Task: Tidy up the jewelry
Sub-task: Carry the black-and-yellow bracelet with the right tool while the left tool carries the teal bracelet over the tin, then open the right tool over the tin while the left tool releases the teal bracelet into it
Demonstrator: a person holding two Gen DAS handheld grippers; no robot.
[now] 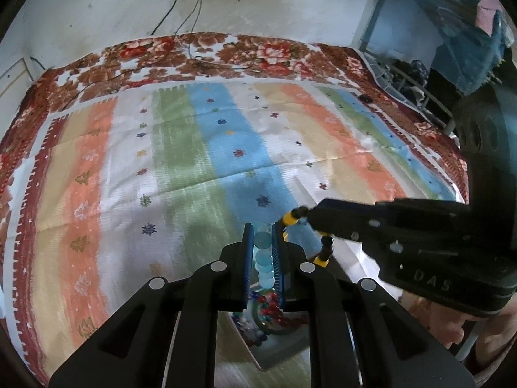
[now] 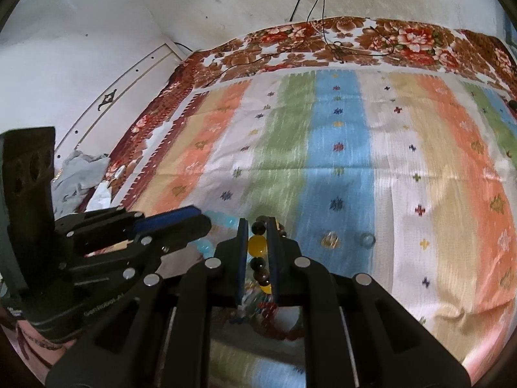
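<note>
Above a bed spread with a striped cloth (image 1: 226, 148), both tongs hang close together, each clamped on a string of beads. The left tongs (image 1: 262, 242) pinch a strand of pale blue beads (image 1: 263, 260) between their blue pads; the beads run in a line down the narrow gap, and the strand is lifted clear of the cloth. Just to their right, the right tongs (image 1: 308, 218) come in from the side, gripping a bracelet of black and yellow beads (image 1: 323, 249) that curves down below their tip. In the right wrist view the right tongs (image 2: 258, 245) show the same bracelet (image 2: 257, 245) squeezed between the pads, a large yellow bead among darker ones, while the left tongs (image 2: 197, 218) reach in from the left with blue beads (image 2: 226, 220) at their tip.

Below both tongs, partly hidden by their frames, lies a box or tray (image 1: 274, 349) with a heap of mixed beads in red, blue and white (image 1: 271, 310); its exact shape cannot be told. Two small clear rings or beads (image 2: 366, 239) lie apart on the cloth to the right. A floral blanket (image 1: 200, 55) borders the cloth, with dark cables (image 1: 181, 16) trailing down the wall onto it.
</note>
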